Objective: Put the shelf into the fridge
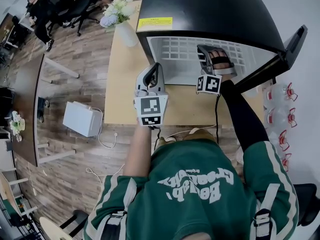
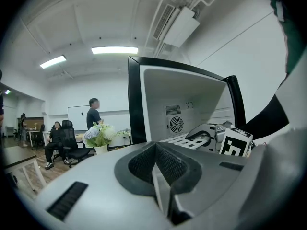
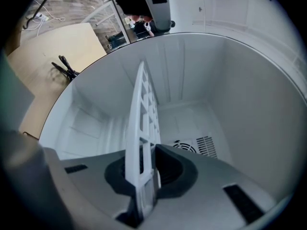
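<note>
A black mini fridge [image 1: 210, 9] stands on a wooden table [image 1: 120, 84] with its door [image 1: 292, 46] swung open to the right. A white grid shelf [image 1: 180, 51] lies inside the white cavity. My right gripper [image 1: 206, 50] reaches into the opening and is shut on the shelf's front edge. In the right gripper view the shelf [image 3: 141, 109] runs edge-on between the jaws of the right gripper [image 3: 144, 152], toward the back wall's fan vent [image 3: 192, 145]. My left gripper [image 1: 156, 68] hovers just outside the fridge's front left corner. Its jaws are shut with nothing between them in the left gripper view [image 2: 156, 147].
A white vase of flowers [image 1: 120, 14] stands on the table left of the fridge. A white box [image 1: 82, 119] sits on the wooden floor to the left. Bottles with red caps [image 1: 280, 119] line the right side. People sit on office chairs [image 1: 55, 6] at the far left.
</note>
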Demonstrator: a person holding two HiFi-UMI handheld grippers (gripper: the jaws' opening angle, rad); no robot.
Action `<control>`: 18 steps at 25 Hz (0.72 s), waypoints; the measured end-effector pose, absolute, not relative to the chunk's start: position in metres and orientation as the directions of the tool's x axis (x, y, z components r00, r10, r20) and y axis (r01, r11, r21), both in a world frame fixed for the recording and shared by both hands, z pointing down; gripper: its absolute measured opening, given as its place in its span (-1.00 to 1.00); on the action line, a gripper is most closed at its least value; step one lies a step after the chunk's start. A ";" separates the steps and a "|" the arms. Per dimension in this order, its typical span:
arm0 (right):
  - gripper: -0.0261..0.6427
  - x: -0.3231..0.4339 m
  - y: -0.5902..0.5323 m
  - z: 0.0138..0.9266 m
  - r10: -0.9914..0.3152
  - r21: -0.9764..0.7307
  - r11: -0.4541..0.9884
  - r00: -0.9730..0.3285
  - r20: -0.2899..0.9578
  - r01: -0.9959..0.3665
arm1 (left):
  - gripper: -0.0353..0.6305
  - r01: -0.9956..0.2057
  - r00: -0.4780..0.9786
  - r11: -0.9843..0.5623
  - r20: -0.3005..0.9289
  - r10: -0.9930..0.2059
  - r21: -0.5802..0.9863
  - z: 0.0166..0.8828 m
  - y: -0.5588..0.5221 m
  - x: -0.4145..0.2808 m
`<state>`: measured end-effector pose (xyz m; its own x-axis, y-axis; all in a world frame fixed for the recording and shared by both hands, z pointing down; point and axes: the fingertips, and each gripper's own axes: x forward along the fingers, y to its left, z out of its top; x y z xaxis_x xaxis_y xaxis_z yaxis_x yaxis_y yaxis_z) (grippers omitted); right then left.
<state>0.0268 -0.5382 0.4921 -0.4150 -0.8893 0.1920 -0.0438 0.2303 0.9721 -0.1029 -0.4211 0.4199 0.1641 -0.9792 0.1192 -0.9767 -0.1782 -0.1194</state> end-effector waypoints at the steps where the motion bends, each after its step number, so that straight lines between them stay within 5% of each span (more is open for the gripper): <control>1: -0.81 0.027 -0.538 0.492 -0.889 0.972 0.229 -0.416 0.190 -0.046 | -0.89 -0.977 0.161 -0.175 0.120 -0.980 -0.119 0.420 -0.421 -0.105; 7: -0.73 0.024 -0.538 0.495 -0.873 0.958 0.276 -0.436 0.218 -0.073 | -0.89 -0.977 0.166 -0.180 0.126 -0.978 -0.116 0.420 -0.417 -0.106; 11: -0.32 0.026 -0.534 0.508 -0.879 0.963 0.271 -0.408 0.249 0.003 | -0.89 -0.974 0.180 -0.194 0.124 -0.976 -0.113 0.420 -0.413 -0.105; 18: -0.21 0.033 -0.505 0.505 -0.893 0.954 0.287 -0.383 0.235 -0.082 | -0.89 -0.965 0.224 -0.237 0.123 -0.967 -0.110 0.420 -0.401 -0.101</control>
